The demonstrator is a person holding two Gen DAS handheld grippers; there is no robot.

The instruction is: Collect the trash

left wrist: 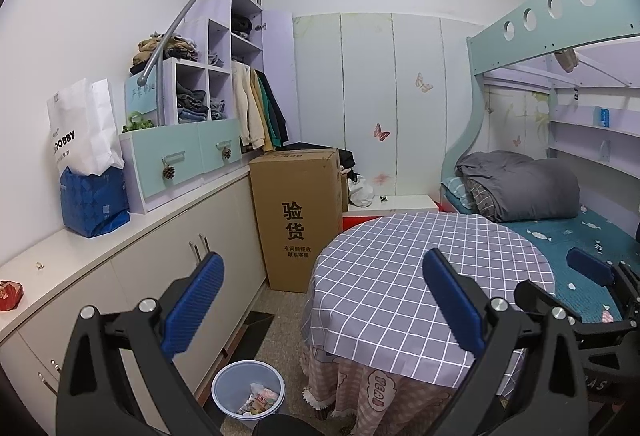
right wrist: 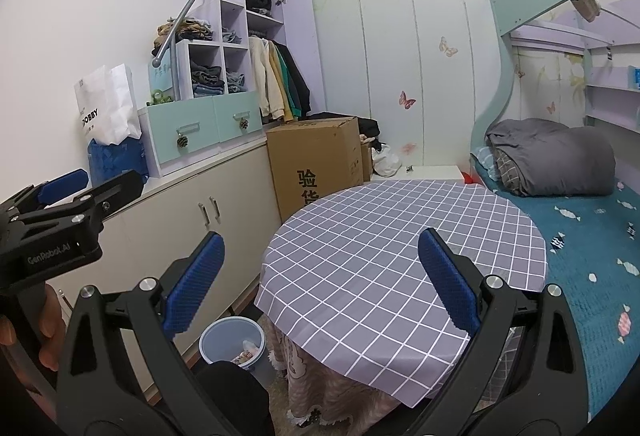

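We held left gripper [left wrist: 320, 310] and right gripper [right wrist: 320, 286] jaws apart, empty, above table [right wrist: 400, 256]. Trash sat in bin [left wrist: 248, 388]; red wrapper [left wrist: 10, 294] on counter [left wrist: 132, 232], risk of overlooking.

bin [left wrist: 247, 388] left of table [left wrist: 400, 276]; cardboard box [left wrist: 298, 220] behind.

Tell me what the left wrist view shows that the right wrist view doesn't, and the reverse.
Only the left wrist view shows the red wrapper and a small scrap on the white counter, near its left end. Only the right wrist view shows the hand holding the left gripper. Both show the bin with trash in it on the floor beside the checked round table, the cardboard box, the bed, and both grippers open and empty.
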